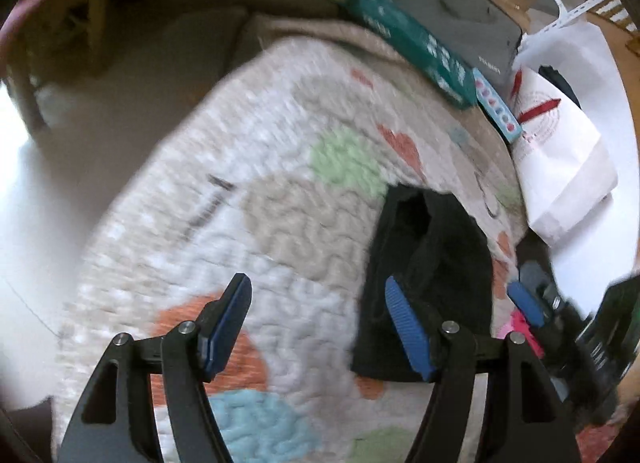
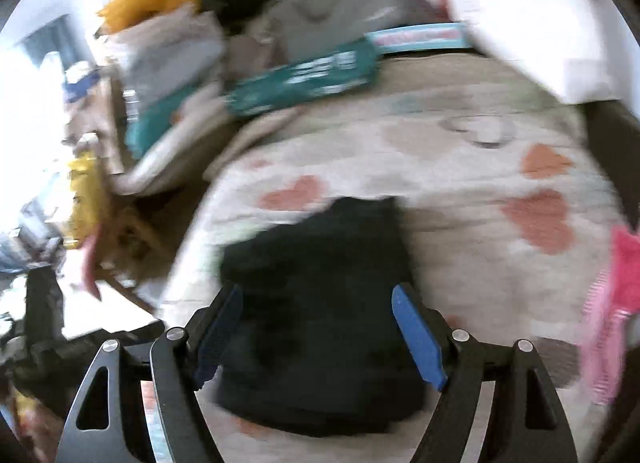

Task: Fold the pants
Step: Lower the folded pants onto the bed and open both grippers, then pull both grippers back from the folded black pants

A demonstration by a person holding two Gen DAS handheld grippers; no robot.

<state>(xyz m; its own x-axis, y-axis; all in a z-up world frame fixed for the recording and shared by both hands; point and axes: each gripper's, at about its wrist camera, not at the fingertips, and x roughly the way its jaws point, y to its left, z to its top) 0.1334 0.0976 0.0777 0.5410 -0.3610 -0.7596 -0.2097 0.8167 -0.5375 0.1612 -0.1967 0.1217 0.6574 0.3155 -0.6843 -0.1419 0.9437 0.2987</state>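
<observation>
left wrist view: left gripper (image 1: 320, 323) jaws spread wide, gripping nothing; folded black pants (image 1: 432, 263) lie behind its right finger on the patterned quilt (image 1: 240, 203). right gripper (image 2: 318, 327) likewise released, straddling the pants (image 2: 320, 303).

Home, prob. a bedroom or living rm: quilted blanket (image 1: 248, 199) w/ hearts and dots covers the surface. Boxes at 1 o'clock – green box (image 1: 412, 47), grey case (image 1: 460, 19). Pink clothing (image 2: 616, 303) at 3 o'clock, cluttered bags (image 2: 168, 51) at 10.
</observation>
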